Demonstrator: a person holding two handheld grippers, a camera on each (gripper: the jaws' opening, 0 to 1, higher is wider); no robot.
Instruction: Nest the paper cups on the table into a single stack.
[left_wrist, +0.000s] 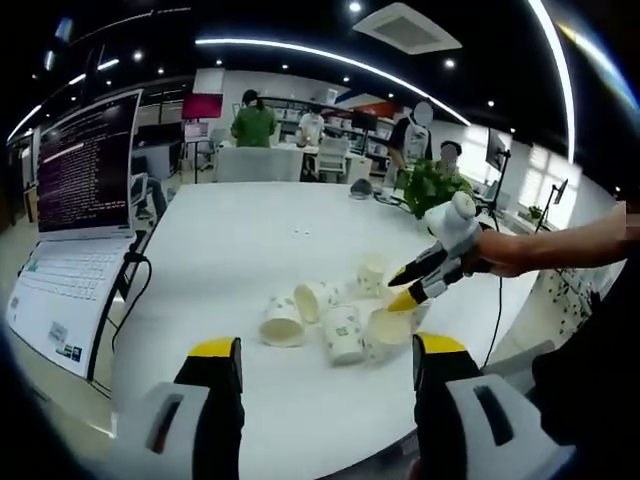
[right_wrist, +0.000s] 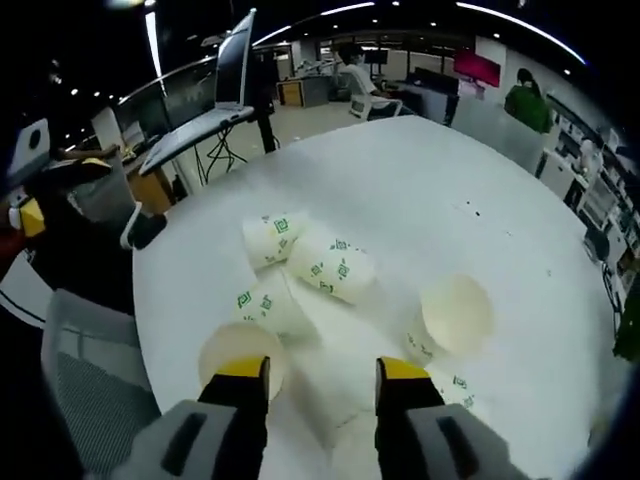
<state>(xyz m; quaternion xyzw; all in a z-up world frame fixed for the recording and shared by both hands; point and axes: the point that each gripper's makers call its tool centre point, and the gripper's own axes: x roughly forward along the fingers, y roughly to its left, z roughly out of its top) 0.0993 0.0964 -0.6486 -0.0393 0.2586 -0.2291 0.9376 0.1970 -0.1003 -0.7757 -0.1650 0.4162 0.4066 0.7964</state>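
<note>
1. The paper cups lie loose near the edge of the white desk (left_wrist: 240, 250), close together and most of them on their sides. In the left gripper view I count about five: one on its side with the mouth toward me (left_wrist: 282, 322), one behind it (left_wrist: 312, 298), one with green print in the middle (left_wrist: 343, 334), a small one farther back (left_wrist: 371, 275), and one under my right fingers (left_wrist: 392, 325).
2. In the right gripper view I see two printed cups side by side (right_wrist: 272, 238) (right_wrist: 332, 267), one more just below them (right_wrist: 268, 308), one with its open mouth just beside my left-hand finger (right_wrist: 238, 352), and one lying with the mouth toward me on the other side (right_wrist: 455, 317).
3. As far as I can see, no cup sits inside another yet. I judge the task is at its beginning; all the nesting is still to do.
4. My right gripper (right_wrist: 318, 372) is low over the pile. Its fingers are apart and nothing is between them; one cup is near, but I do not hold it.
5. My left gripper (left_wrist: 328, 352) is held back from the cups, fingers wide apart, with nothing in them.
6. Around: an open laptop (left_wrist: 75, 220) at the side of the desk with its cable, a green plant (left_wrist: 428, 185) at the far edge, and people at other tables behind.
</note>
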